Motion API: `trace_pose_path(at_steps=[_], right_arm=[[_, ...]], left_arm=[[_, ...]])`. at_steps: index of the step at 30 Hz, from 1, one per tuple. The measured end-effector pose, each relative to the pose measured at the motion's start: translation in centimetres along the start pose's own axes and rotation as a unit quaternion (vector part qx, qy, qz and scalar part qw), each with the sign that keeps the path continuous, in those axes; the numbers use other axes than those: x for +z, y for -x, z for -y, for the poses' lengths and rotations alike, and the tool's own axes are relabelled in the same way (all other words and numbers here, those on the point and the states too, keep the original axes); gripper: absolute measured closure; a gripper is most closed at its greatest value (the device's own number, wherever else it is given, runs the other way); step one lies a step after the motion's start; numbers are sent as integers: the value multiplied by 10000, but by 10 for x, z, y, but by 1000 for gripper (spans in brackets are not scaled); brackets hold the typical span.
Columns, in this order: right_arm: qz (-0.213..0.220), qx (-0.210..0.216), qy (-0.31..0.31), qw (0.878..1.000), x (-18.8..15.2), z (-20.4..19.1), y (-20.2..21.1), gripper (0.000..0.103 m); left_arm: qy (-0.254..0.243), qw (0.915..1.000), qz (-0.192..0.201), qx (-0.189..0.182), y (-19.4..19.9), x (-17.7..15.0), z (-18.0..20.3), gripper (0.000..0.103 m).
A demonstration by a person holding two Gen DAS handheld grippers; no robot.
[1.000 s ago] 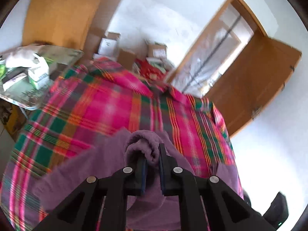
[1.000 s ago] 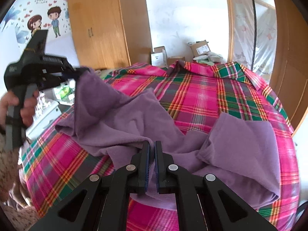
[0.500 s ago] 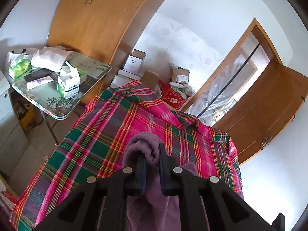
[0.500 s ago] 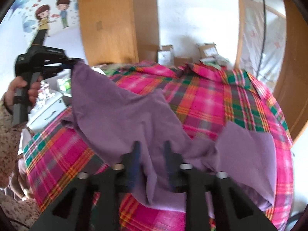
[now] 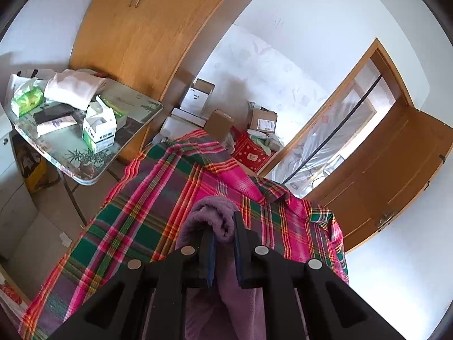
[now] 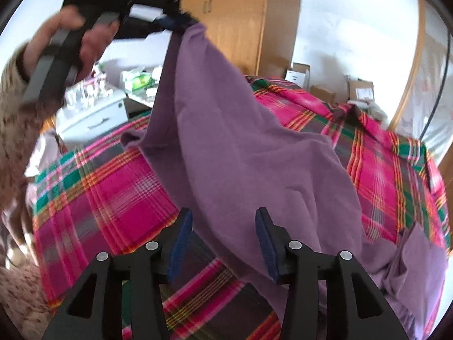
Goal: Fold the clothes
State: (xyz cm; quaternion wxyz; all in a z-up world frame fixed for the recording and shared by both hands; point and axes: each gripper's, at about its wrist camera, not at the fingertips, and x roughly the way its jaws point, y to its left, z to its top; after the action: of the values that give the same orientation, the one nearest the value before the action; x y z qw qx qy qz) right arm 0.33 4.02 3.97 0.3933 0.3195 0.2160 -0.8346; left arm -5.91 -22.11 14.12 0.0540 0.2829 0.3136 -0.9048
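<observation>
The left gripper (image 5: pixel 222 250) pinches a bunched edge of the purple garment (image 6: pixel 240 153), lifting it above the plaid bedspread (image 6: pixel 113 198); the right gripper (image 6: pixel 223 243) gapes, grasping nothing

A home bedroom: plaid-covered bed (image 5: pixel 158 215), wooden wardrobe (image 5: pixel 147 28) (cardboard boxes (image 5: pixel 262 119) beside).

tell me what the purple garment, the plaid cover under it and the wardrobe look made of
Purple garment: soft matte knit, maybe cotton jersey or light fleece; it drapes in loose folds and looks slightly fuzzy where the left claw pinches it.
Plaid cover: thin woven cloth, likely cotton; the checks run as woven lines and it wrinkles flat.
Wardrobe: wood or wood-look laminate, smooth with a mild sheen and faint grain.
</observation>
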Motion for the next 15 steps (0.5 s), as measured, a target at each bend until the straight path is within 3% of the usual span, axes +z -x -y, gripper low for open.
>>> trace_pose_path(at_steps=[3,5,10,15], right_arm=[[-123,-668,210,9975,1,-1,-10,55],[-177,-796,46,9967,1,7,-13,57],[-180,-910,-804,9924,5,43,-8,93],[-47,-1149,-1477,9823,18,78,3,97]], left_arm=[[-23,10000,28,25,-1,4,-2,92],[0,10000,42,22,-2,7,-4,92],[55,10000,15,69,-11,11,-11,92],[6,9999,-29,141,-22,13,-14,92]])
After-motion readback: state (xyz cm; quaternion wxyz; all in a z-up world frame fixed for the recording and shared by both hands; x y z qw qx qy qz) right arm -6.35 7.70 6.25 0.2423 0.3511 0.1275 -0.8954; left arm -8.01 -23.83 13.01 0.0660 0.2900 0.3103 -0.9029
